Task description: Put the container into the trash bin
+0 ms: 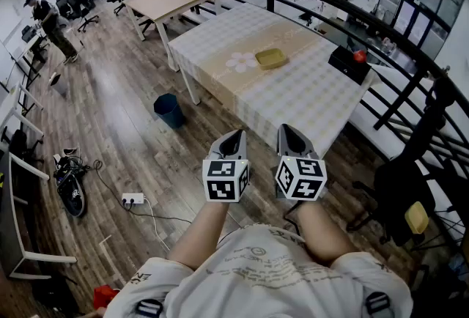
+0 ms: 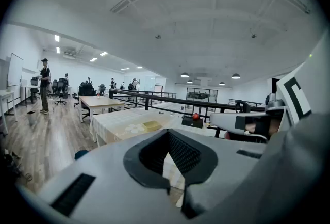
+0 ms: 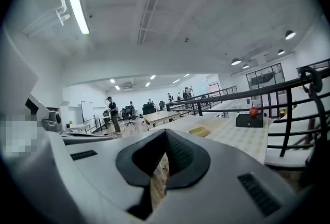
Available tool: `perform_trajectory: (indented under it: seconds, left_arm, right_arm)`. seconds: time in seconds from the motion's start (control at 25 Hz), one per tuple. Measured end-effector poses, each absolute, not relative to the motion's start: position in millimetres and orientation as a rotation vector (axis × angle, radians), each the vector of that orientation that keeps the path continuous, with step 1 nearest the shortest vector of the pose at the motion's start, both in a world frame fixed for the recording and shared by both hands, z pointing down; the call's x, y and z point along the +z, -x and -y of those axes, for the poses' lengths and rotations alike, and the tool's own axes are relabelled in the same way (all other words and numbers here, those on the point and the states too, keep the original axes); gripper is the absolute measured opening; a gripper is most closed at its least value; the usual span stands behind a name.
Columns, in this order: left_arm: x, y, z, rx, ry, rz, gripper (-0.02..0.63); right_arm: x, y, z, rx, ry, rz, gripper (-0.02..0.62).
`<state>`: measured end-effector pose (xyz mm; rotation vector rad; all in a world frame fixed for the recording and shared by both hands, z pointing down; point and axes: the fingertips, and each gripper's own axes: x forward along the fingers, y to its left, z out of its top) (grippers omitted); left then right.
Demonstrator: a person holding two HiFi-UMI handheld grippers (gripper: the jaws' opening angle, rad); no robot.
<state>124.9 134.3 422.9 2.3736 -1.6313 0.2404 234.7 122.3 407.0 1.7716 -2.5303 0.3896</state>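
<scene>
In the left gripper view only a sliver of the blue trash bin [image 2: 81, 154] shows over the gripper's grey body, low at centre left. The right gripper view does not show it. The red item [image 1: 359, 56] on the black box [image 1: 346, 64] is too small to identify. A person [image 1: 45, 16] stands small at the upper left of the head view.

The yellow container [image 1: 270, 58] lies on the checked table [image 1: 308, 100], above centre of the head view, near the beige strip that runs along the cloth and well in from every edge. The trash bin [image 1: 169, 110] stands on the wooden floor at centre left, just beside the table's left side and near a white leg. Bare floor spreads across the left of that frame down to a white power strip [image 1: 133, 198] and its cable. A dark railing [image 1: 381, 31] curves along the table's far side at the right. The table's near corner points at the grippers.

Both grippers are side by side at lower centre, forearms stretched forward, tips aimed at the table and short of it. The left gripper [image 1: 238, 132] is clenched and carries nothing, and its own view shows its tips [image 2: 167, 132] meeting. The right gripper [image 1: 284, 127] is likewise clenched on nothing, pads [image 3: 172, 150] drawn together, with the container [image 3: 199, 131] beyond them at centre right.
</scene>
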Motion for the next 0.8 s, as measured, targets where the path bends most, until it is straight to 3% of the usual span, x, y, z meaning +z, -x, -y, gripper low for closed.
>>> perform_trajectory:
  seconds: [0.8]
  left_arm:
    - [434.5,-71.6,-142.6,0.251,-2.39,1.576,0.005]
  right_arm:
    - [418.7,-174.0,-128.5,0.46,-1.773,2.53,0.002]
